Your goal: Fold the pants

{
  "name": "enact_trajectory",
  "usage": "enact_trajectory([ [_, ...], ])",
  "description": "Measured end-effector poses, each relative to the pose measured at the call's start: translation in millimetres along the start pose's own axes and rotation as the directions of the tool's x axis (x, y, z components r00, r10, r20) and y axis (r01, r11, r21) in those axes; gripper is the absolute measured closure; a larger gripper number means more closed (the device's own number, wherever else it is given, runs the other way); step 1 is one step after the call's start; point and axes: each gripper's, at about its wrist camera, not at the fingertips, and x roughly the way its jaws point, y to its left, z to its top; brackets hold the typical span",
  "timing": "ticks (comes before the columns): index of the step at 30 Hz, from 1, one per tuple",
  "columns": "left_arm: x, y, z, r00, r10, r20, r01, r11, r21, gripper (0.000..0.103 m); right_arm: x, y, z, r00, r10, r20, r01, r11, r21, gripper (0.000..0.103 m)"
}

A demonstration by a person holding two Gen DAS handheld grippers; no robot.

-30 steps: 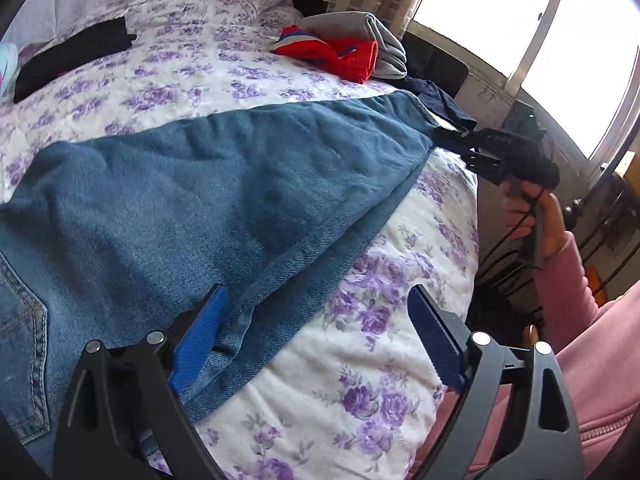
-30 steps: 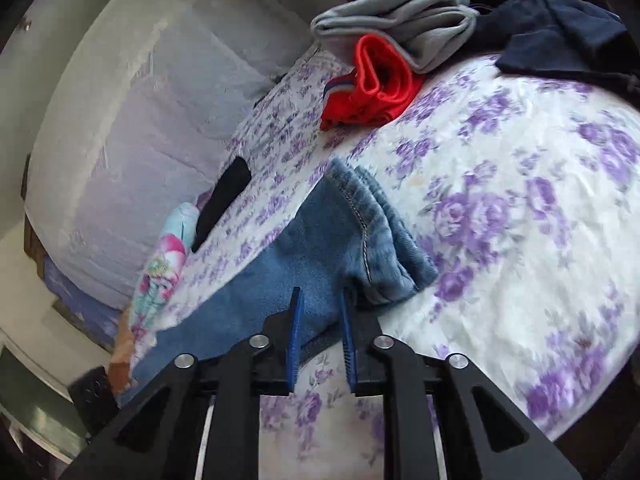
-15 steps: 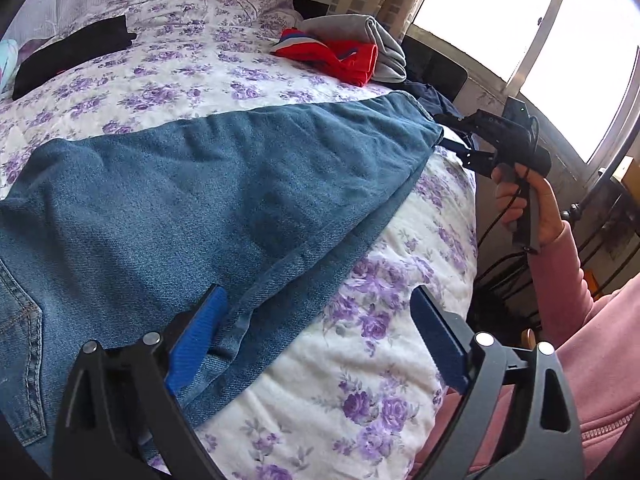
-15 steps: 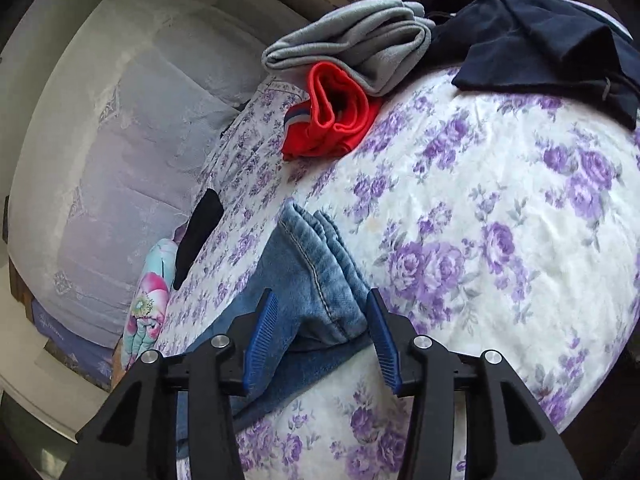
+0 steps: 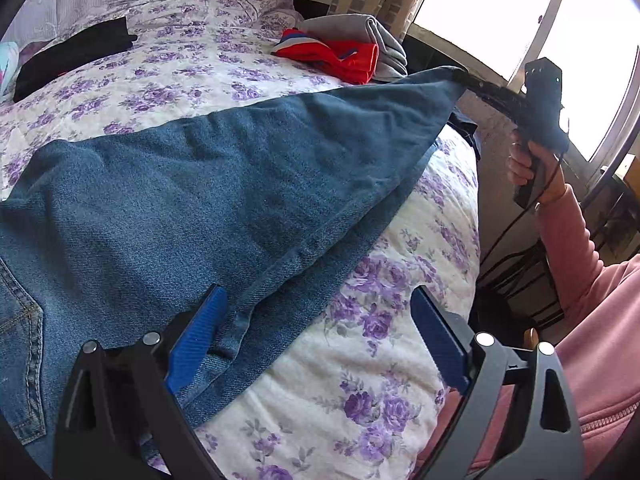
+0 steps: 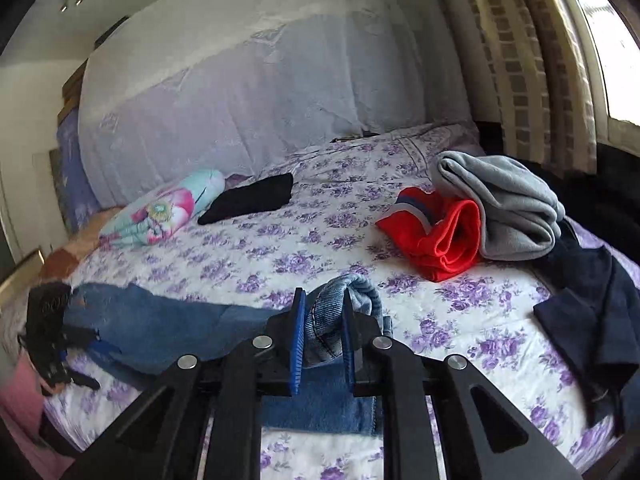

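Blue jeans [image 5: 200,200] lie across the flowered bedspread [image 5: 360,380], waist end at the lower left. My left gripper [image 5: 318,300] stands open low over the near edge of the denim; its left pad [image 5: 200,332] rests on the cloth, its right pad over bare bedspread. My right gripper [image 6: 323,300] is closing and its pads press on the bunched leg hem [image 6: 332,316], held up off the bed. In the left wrist view the right gripper [image 5: 472,82] pulls that leg end up into a taut point at the bed's right side.
A red garment [image 6: 436,236] and folded grey clothes [image 6: 504,208] lie at the far right of the bed, a dark navy garment [image 6: 592,308] near the right edge. A black garment [image 6: 252,200] and a colourful pillow [image 6: 160,212] sit by the headboard. The person's pink sleeve [image 5: 580,280] is right of the bed.
The right gripper opened briefly, then shut on the leg hem, rolled level and rose, lifting the leg end off the bed. The left gripper stayed in place, open.
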Motion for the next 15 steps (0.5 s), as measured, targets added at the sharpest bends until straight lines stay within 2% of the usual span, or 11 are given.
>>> enact_trajectory([
  [2, 0, -3, -1, 1.000, 0.011, -0.002, -0.011, 1.000, 0.008, 0.013, 17, -14, -23, 0.990, -0.057, -0.132, 0.059, 0.998, 0.010, 0.083],
  [3, 0, -5, -1, 1.000, 0.015, -0.006, -0.015, 1.000, 0.015, 0.013, 27, -23, -37, 0.972, -0.096, -0.215, 0.104, 0.994, 0.025, 0.077],
  [4, -1, -7, -1, 1.000, 0.014, -0.014, -0.013, 1.000, 0.025, 0.013, 37, -34, -55, 0.947, -0.124, -0.297, 0.145, 0.988, 0.051, 0.061],
  [7, -8, -12, -1, 0.999, 0.004, -0.043, -0.002, 0.999, 0.033, 0.013, 23, -42, -57, 0.955, -0.107, -0.277, 0.156, 0.974, 0.164, 0.060],
  [9, -22, -12, 0, 0.999, 0.014, -0.033, -0.013, 0.999, 0.033, 0.013, 5, -28, -37, 0.965, -0.165, -0.203, 0.198, 0.968, 0.154, 0.057],
  [10, -34, -10, 2, 1.000, 0.028, -0.010, -0.028, 0.999, 0.028, 0.013, -2, -19, -28, 0.976, -0.149, -0.157, 0.172, 0.974, 0.146, 0.057],
  [12, -52, -6, 6, 0.998, 0.057, 0.036, -0.057, 0.998, 0.012, 0.013, -7, 9, -9, 0.996, -0.061, -0.070, 0.069, 0.992, 0.109, 0.057],
  [14, -58, 4, 9, 0.993, 0.103, 0.066, -0.101, 0.994, -0.027, 0.012, 2, 40, 0, 0.999, 0.037, -0.033, -0.035, 0.998, 0.057, 0.056],
  [15, -54, 12, 8, 0.992, 0.116, 0.051, -0.113, 0.992, -0.062, 0.012, 13, 58, 1, 0.995, 0.095, -0.038, -0.094, 0.995, 0.026, 0.056],
])
